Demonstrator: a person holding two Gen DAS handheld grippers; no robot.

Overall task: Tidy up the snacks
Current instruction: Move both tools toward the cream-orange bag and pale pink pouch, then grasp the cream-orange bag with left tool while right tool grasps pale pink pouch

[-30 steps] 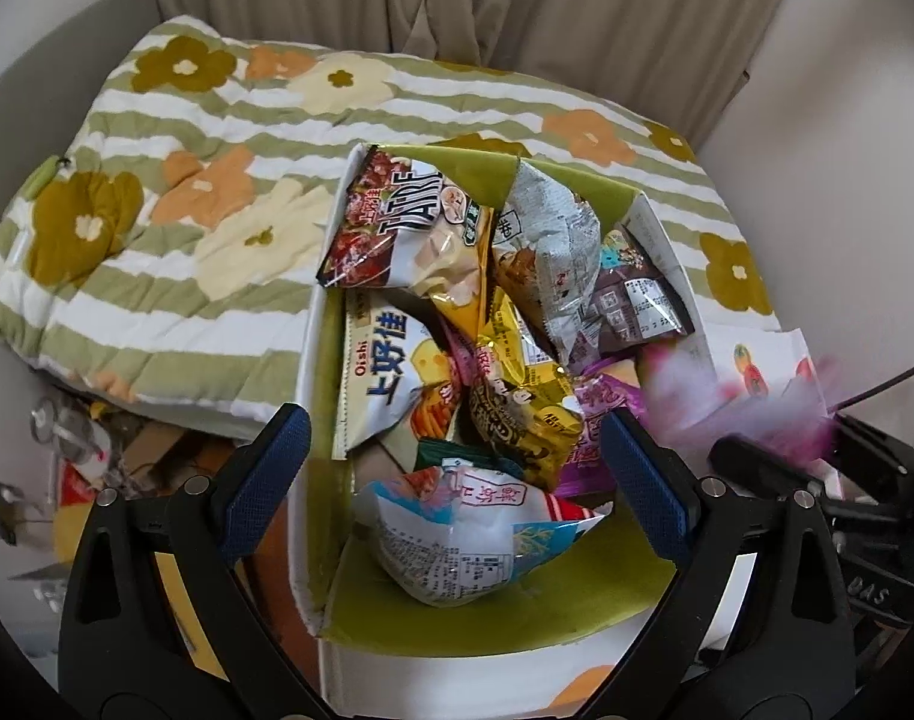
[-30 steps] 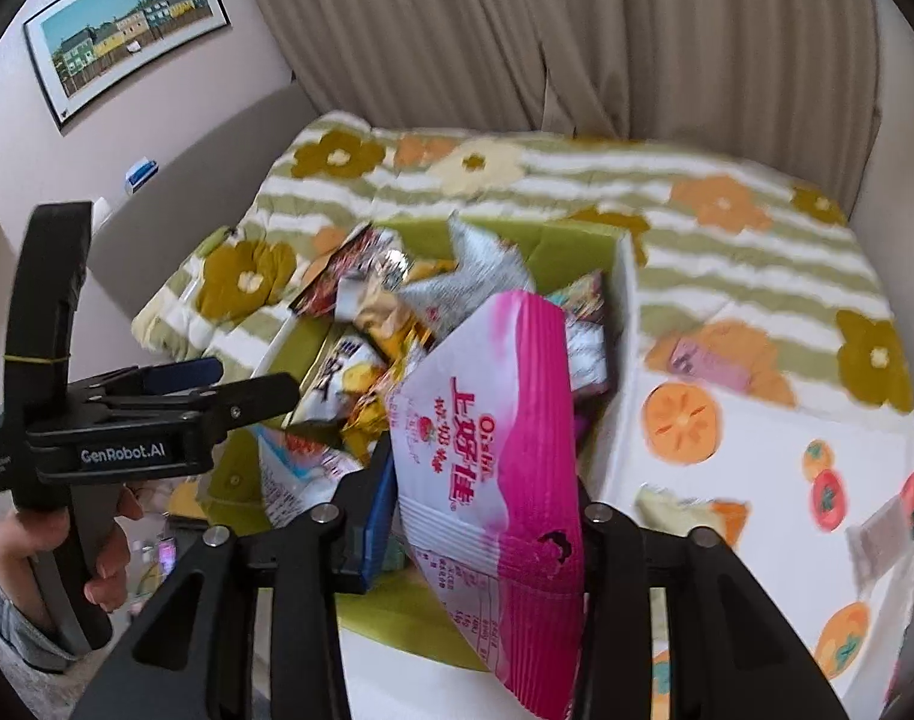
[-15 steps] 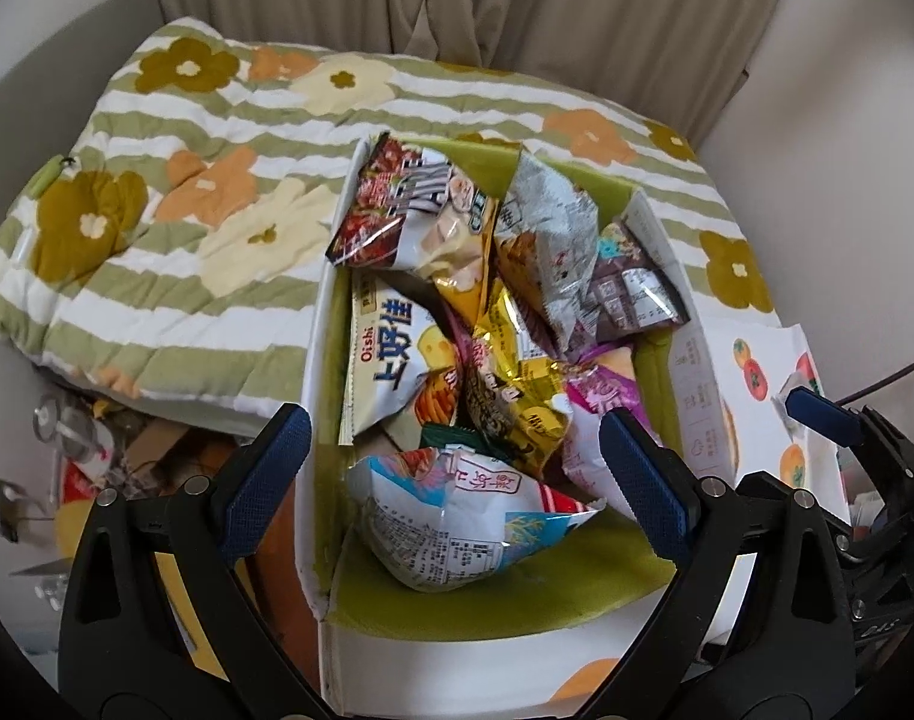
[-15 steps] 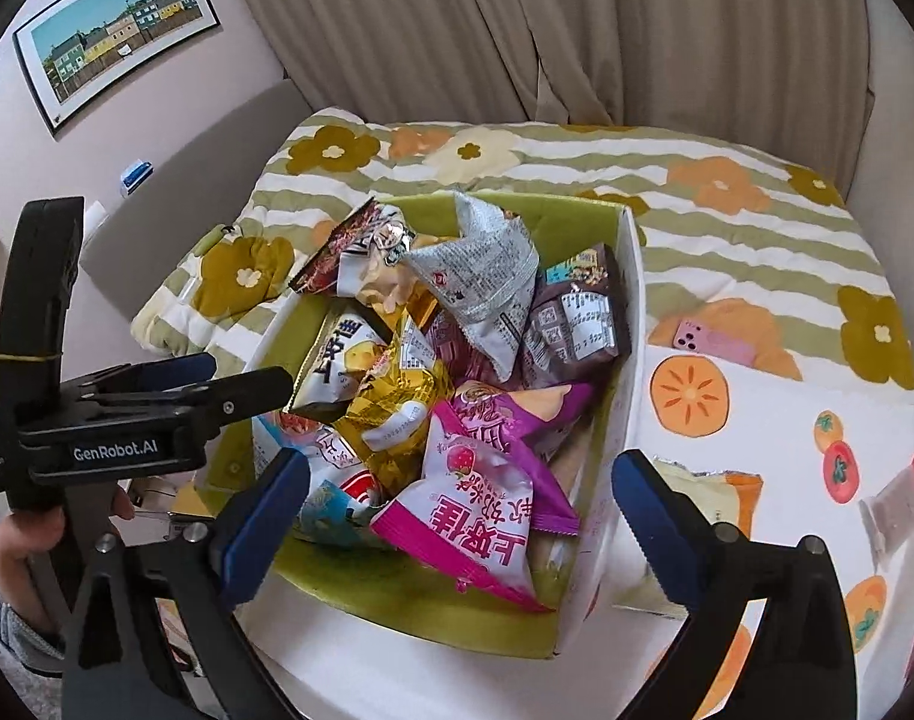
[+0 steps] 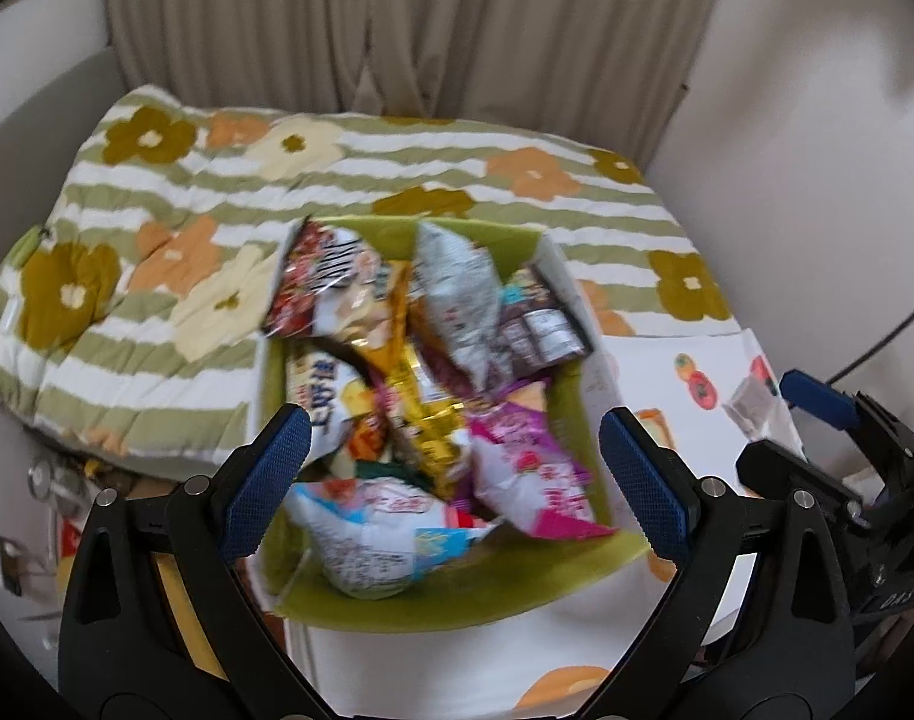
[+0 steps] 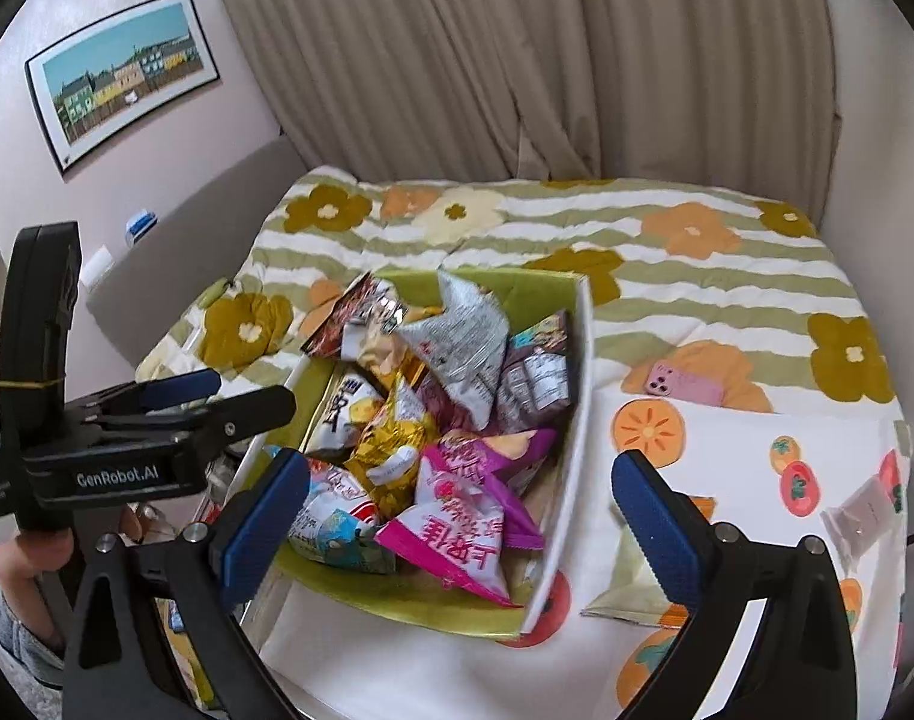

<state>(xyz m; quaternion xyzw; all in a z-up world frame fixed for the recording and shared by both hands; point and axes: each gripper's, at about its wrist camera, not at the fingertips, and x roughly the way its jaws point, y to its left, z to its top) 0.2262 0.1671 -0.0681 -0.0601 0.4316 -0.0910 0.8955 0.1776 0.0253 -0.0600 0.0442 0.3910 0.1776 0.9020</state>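
Observation:
A white box with a green lining (image 5: pixel 457 603) (image 6: pixel 568 414) sits on the bed, full of several snack bags. A pink Oishi bag (image 6: pixel 457 534) (image 5: pixel 529 480) lies on top at the box's near right. A silver bag (image 6: pixel 463 354) and a red-white bag (image 5: pixel 324 282) stick up at the back. My left gripper (image 5: pixel 450 486) is open and empty above the box's near end. My right gripper (image 6: pixel 457 516) is open and empty above the box. A flat yellowish packet (image 6: pixel 631 588) lies on the white cloth right of the box.
A green striped floral quilt (image 6: pixel 667 252) covers the bed. A pink phone (image 6: pixel 685 384) and a small grey packet (image 6: pixel 859 510) lie right of the box. Curtains (image 6: pixel 457 60) hang behind. Clutter lies on the floor at the left (image 5: pixel 48 498).
The right gripper opened and dropped the pink bag into the box, then drew back and up. The left gripper also pulled back and tilted up; its view is blurred.

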